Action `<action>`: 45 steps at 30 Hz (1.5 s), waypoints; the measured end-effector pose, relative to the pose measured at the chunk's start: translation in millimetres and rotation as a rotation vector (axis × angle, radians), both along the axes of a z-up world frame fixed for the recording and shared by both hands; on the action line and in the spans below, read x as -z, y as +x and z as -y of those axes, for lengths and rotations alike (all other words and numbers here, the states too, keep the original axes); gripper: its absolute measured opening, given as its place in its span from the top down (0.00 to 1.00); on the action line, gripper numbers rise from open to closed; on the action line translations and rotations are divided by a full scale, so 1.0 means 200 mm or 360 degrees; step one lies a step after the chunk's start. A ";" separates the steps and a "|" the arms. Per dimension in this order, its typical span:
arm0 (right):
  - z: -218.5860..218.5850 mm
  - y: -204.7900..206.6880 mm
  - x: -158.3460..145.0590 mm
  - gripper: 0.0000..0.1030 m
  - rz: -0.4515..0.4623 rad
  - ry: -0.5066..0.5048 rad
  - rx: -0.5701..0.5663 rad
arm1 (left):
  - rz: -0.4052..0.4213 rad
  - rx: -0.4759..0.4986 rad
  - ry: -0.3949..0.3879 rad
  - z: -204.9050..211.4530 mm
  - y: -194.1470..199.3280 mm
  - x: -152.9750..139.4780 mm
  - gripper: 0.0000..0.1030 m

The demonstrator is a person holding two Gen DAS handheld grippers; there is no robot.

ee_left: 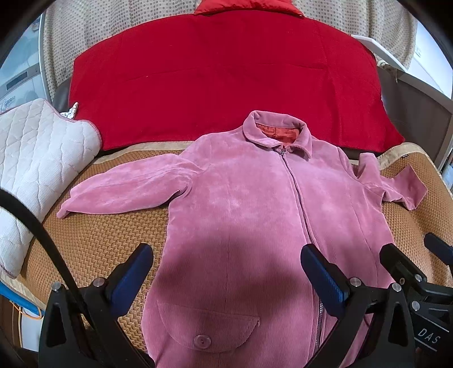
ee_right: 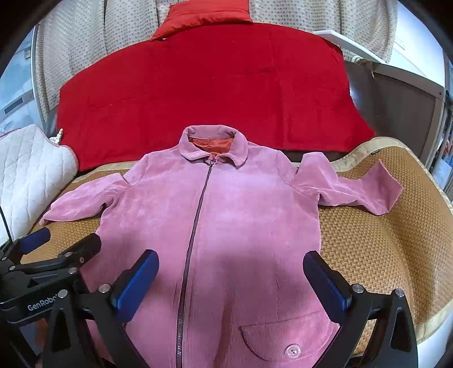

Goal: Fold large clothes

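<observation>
A pink corduroy jacket [ee_left: 240, 198] lies flat and zipped on a woven mat, collar away from me, both sleeves spread out; it also shows in the right wrist view [ee_right: 232, 215]. My left gripper [ee_left: 226, 254] is open and empty, hovering above the jacket's lower left half near a buttoned pocket [ee_left: 209, 331]. My right gripper [ee_right: 230, 260] is open and empty above the lower right half, near the other pocket [ee_right: 286, 337]. Each gripper shows in the other's view: the right one [ee_left: 410, 246], the left one [ee_right: 68, 237].
A woven rattan mat [ee_left: 107, 235] covers the bed under the jacket. A red blanket [ee_left: 226, 73] lies beyond the collar, with a red cushion [ee_right: 203, 14] behind it. A white quilted pillow [ee_left: 36, 158] lies at the left. A dark bed frame [ee_right: 396, 104] stands at the right.
</observation>
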State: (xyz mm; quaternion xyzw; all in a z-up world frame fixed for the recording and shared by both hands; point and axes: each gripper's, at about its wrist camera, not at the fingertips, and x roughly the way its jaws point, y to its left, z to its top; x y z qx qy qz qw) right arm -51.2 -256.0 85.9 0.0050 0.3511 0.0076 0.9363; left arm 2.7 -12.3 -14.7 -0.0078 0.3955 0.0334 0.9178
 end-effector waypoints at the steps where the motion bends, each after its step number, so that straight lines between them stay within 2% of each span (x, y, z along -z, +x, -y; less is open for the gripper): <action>1: 0.00 0.00 0.00 0.00 0.0001 -0.0002 0.0002 | 0.0000 0.0001 -0.0003 0.00 0.00 0.00 0.00; 45: 0.00 0.02 0.01 0.00 -0.0013 -0.0021 -0.0002 | -0.0007 0.0007 -0.0004 0.00 0.00 0.02 0.00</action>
